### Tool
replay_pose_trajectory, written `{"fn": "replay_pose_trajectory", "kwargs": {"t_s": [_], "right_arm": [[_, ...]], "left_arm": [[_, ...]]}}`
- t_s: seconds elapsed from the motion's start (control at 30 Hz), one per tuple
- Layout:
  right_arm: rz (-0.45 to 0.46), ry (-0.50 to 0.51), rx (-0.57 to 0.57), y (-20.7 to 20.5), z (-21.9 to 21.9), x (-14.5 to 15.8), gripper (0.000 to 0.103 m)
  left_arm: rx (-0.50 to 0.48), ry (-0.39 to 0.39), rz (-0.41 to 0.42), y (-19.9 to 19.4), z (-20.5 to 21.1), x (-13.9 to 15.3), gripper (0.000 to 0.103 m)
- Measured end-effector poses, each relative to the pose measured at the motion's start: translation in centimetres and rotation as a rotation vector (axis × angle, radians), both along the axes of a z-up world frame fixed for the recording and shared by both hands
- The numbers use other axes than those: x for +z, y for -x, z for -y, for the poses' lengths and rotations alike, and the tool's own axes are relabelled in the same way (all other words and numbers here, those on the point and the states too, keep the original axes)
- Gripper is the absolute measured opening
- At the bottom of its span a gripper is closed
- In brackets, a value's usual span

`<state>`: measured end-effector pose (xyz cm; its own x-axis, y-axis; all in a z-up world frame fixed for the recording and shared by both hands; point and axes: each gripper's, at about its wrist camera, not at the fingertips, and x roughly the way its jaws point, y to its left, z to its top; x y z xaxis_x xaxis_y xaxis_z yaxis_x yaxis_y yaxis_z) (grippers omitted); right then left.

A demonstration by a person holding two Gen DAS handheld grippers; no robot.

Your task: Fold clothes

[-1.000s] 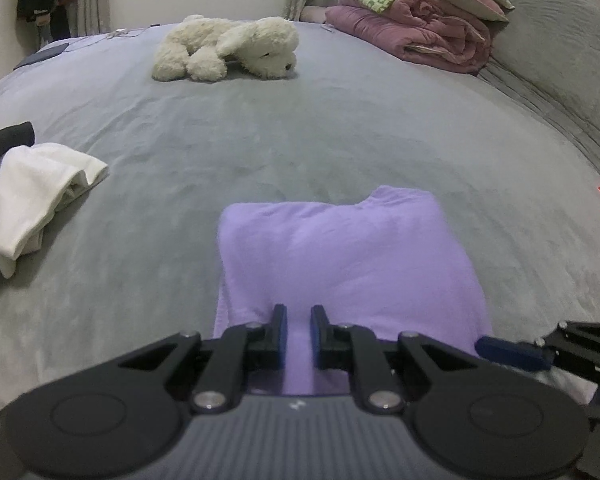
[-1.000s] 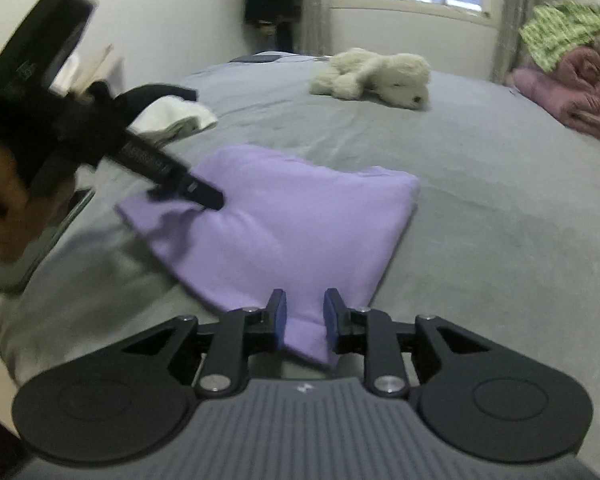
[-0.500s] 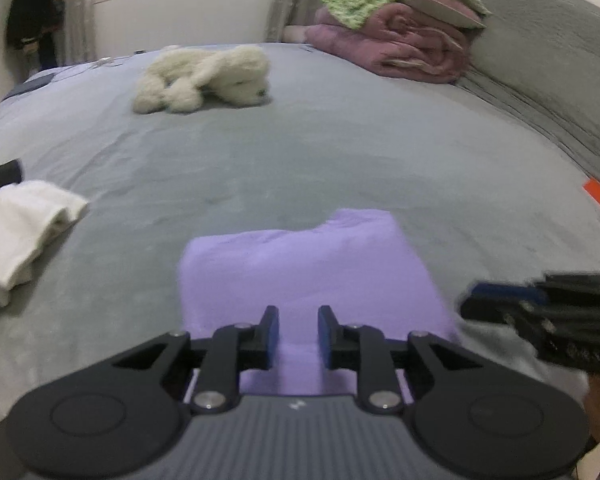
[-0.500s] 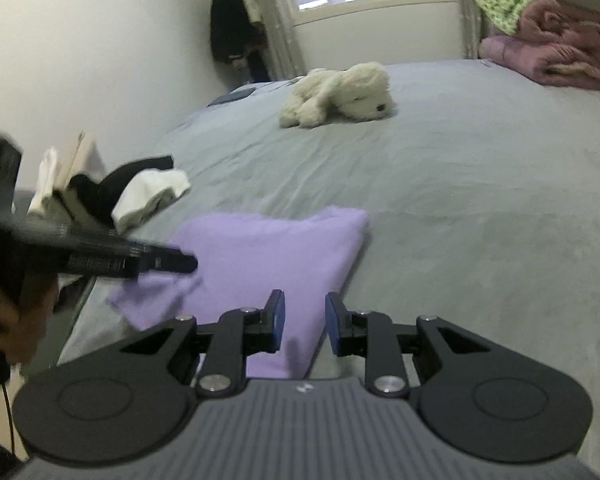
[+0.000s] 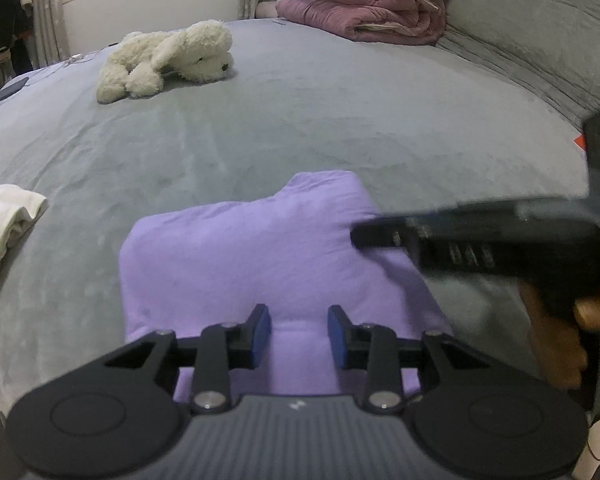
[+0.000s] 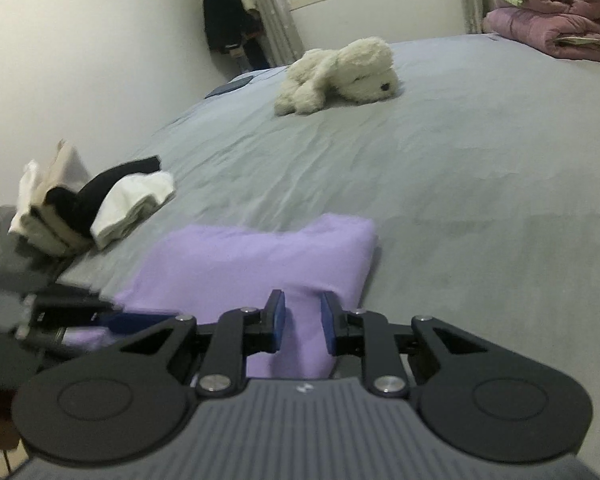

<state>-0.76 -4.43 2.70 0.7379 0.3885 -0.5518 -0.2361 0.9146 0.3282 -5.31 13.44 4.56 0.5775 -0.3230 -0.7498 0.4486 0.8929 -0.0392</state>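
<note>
Purple garment [image 5: 268, 264]: folded, flat on grey bed [image 5: 340, 120] at near edge. L gripper [image 5: 299, 338] over its near hem, jaws opening, cloth seen between the pads but not pinched; R gripper [image 6: 302, 326] closing, cloth in its narrow gap (pinch unclear). Also: white/black clothes [image 6: 100, 200] stacked w/ white top beside garment, plush dog [image 5: 168, 60] and pink quilts [image 5: 372, 12] far side.

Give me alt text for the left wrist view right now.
The left gripper, jaws opening with nothing pinched, hangs over the near edge of a folded purple garment on a grey bed. The blurred right gripper reaches in from the right; a white plush dog lies beyond.
</note>
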Motion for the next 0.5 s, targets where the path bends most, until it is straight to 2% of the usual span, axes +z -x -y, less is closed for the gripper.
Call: {"fn": "replay_pose_trajectory", "kwargs": {"t_s": [0.07,0.13,0.17,0.23,0.43,0.5], "right_arm": [[-0.005,0.014,-0.025,-1.2,0.3,0.0,0.023],[-0.030,0.023,-0.049,-2.5,0.6,-0.4,0.030],[-0.049,0.022,-0.059,-3.2,0.9,-0.8,0.030],[-0.087,-0.040,-0.075,-4.2,1.7,-1.6,0.028],[-0.076,-0.031,-0.111,-4.1,1.8,-1.1,0.025],[-0.073,-0.077,-0.160,-3.8,2.4,-1.2,0.027]], "left_arm": [[-0.001,-0.002,-0.001,0.0,0.1,0.0,0.034],[-0.003,-0.003,-0.003,0.0,0.1,0.0,0.034],[-0.006,-0.003,-0.004,0.1,0.1,0.0,0.035],[-0.010,0.000,-0.006,0.1,0.0,0.0,0.036],[0.017,0.038,-0.013,-0.3,-1.0,0.3,0.041],[0.047,0.048,-0.010,-0.5,-1.9,0.4,0.044]]}}
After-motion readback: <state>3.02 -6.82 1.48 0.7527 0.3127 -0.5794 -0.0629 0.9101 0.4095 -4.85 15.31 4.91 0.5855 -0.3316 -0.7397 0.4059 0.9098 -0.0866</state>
